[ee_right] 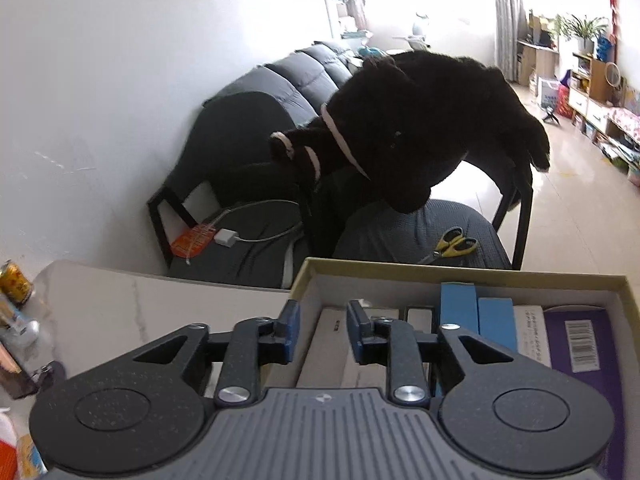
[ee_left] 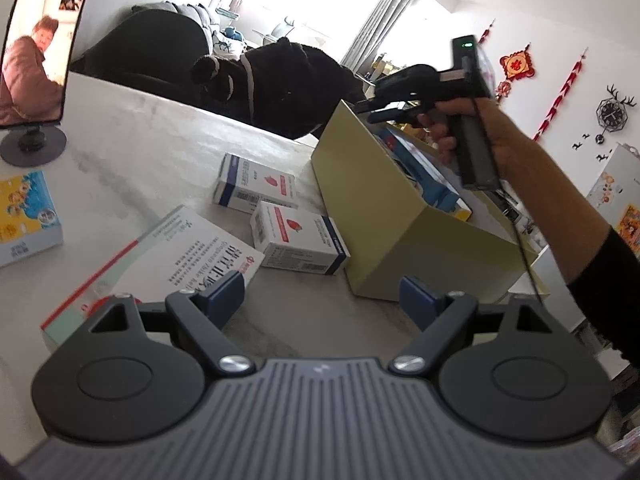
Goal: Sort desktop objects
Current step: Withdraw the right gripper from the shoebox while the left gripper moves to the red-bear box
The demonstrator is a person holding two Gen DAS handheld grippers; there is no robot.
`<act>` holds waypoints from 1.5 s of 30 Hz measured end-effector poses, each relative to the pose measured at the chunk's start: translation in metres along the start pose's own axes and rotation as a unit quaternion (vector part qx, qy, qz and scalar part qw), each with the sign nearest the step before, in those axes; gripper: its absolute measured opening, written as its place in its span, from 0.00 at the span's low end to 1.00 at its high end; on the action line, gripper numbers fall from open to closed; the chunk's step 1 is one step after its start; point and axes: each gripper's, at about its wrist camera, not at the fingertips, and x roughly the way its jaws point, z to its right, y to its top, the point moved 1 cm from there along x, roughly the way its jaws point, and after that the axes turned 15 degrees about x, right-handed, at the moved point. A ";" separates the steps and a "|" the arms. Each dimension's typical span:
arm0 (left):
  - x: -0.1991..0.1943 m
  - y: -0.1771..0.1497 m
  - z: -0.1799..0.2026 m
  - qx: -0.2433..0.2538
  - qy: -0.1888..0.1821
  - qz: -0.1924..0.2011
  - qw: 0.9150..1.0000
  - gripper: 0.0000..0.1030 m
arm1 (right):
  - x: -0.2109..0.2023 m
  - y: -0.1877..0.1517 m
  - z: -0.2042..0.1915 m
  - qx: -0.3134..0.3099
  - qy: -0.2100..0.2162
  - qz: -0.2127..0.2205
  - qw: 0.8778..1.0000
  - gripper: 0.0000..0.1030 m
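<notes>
Left gripper (ee_left: 322,300) hovers over the tabletop (ee_left: 152,152), jaws wide apart, nothing between them; two small medicine boxes (ee_left: 298,240) and a large flat carton (ee_left: 160,264) lie just ahead of the jaws. Right gripper (ee_right: 323,330) is over the yellow cardboard box (ee_right: 460,272), jaws narrowly parted and gripping nothing, a white carton (ee_right: 326,360) lying in the box right below them beside blue cartons (ee_right: 476,316).

can (ee_right: 15,282): left edge cuts it | purple box (ee_right: 580,344): tongs body hides part

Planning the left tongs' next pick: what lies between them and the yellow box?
Only bare tabletop separates left tongs from box, seen in the left wrist view.
</notes>
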 end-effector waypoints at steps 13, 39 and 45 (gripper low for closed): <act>-0.041 0.002 -0.020 0.028 0.118 0.006 0.993 0.94 | -0.085 -0.033 0.006 -0.017 0.071 0.030 0.997 0.86; -0.017 -0.020 -0.038 0.035 0.134 -0.036 0.990 0.98 | -0.153 -0.102 0.049 0.003 0.101 0.053 0.993 0.99; -0.012 -0.025 -0.043 0.026 0.132 -0.049 0.990 0.97 | -0.148 -0.112 0.050 0.013 0.106 0.042 0.993 0.99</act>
